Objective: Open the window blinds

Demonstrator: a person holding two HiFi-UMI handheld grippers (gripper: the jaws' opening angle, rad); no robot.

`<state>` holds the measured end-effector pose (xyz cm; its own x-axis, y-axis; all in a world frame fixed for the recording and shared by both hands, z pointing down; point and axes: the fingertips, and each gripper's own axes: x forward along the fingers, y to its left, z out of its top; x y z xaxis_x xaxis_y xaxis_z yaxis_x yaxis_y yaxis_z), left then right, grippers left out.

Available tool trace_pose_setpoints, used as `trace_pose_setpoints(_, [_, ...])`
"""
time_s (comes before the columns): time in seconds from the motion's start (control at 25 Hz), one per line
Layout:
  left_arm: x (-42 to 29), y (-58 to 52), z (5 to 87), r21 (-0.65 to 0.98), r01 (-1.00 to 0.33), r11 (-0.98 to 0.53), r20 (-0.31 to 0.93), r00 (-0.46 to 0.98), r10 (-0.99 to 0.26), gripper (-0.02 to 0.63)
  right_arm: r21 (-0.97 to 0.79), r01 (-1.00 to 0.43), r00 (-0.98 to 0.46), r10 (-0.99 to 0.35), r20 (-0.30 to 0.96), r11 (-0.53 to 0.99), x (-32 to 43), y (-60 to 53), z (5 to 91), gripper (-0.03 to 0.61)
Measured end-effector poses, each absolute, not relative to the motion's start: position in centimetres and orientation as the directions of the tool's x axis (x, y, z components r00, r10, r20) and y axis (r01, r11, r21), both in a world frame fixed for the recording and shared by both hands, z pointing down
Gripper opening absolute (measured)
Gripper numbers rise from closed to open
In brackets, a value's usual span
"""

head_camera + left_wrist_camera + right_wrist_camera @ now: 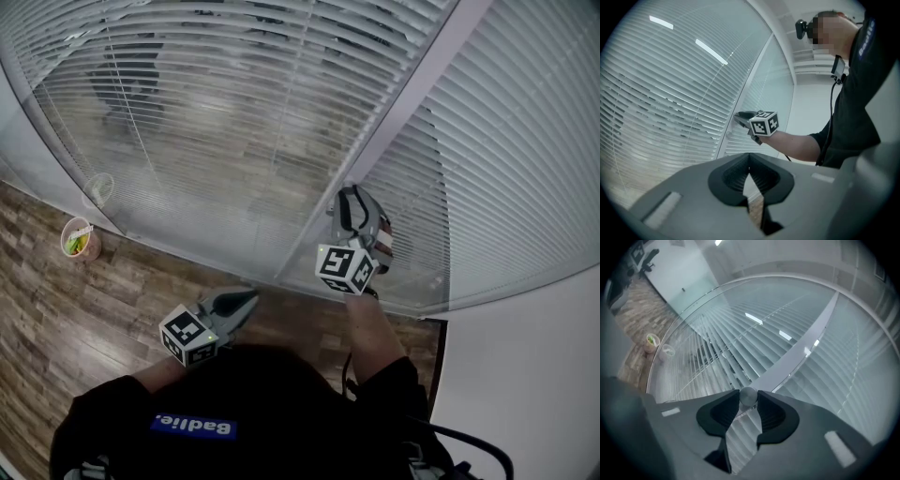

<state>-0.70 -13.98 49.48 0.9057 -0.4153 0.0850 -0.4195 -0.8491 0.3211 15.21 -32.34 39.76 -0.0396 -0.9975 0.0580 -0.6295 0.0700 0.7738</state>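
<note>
The right gripper (749, 400) pinches a small round knob (748, 394) at the frame post (405, 117) between the window blinds (234, 122). The left gripper (750, 169) sits lower, jaws together, empty.

a floor (56, 309) of wood-look planks in mixed brown and grey tones fills the lower left of the head view and runs up to the foot of a glass wall (187, 246). a small round cup (78, 237) stands upright on the planks, close to the foot of the glass, with something green and yellow inside it. just beside it, at the glass, shows a paler cup shape (97, 190); whether that is a second cup or a reflection cannot be told.
</note>
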Motion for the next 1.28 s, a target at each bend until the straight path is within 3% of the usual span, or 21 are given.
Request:
trace_pose_setpoints(0.24, [-0.5,-14.0,49.0,0.323,-0.412,-0.852,0.075,0.909,-0.411,0.0,0.894,-0.44,-0.026,-0.997,0.077,0.081,15.1,-32.4,39.9,0.123])
trace_pose_setpoints(0.48, [-0.3,-13.9,48.8,0.322,-0.406,-0.855,0.069,0.911,-0.406,0.0,0.936,-0.342,-0.015,-0.996,0.084,0.084,14.9,-32.4,39.9,0.124])
trace_pose_setpoints(0.56, [-0.3,-13.9,48.7,0.322,-0.404,-0.856,0.069,0.912,-0.405,0.0,0.925,-0.371,-0.014,-0.997,0.081,0.081,14.9,-32.3,39.8,0.127])
trace_pose_setpoints(0.72, [-0.2,-13.8,48.6,0.318,-0.403,-0.858,0.066,0.913,-0.404,0.0,0.791,-0.606,-0.04,-0.996,0.075,0.084,15.1,-32.2,39.6,0.162])
trace_pose_setpoints(0.88, [-0.6,-14.0,48.9,0.327,-0.414,-0.85,0.071,0.907,-0.415,0.0,0.623,-0.778,-0.079,-0.996,0.038,0.086,15.2,-32.1,39.0,0.157])
trace_pose_setpoints(1.28, [-0.9,-14.1,48.8,0.324,-0.419,-0.848,0.073,0.905,-0.419,0.0,0.749,-0.66,-0.024,-0.998,0.059,0.06,14.9,-32.4,39.1,0.124])
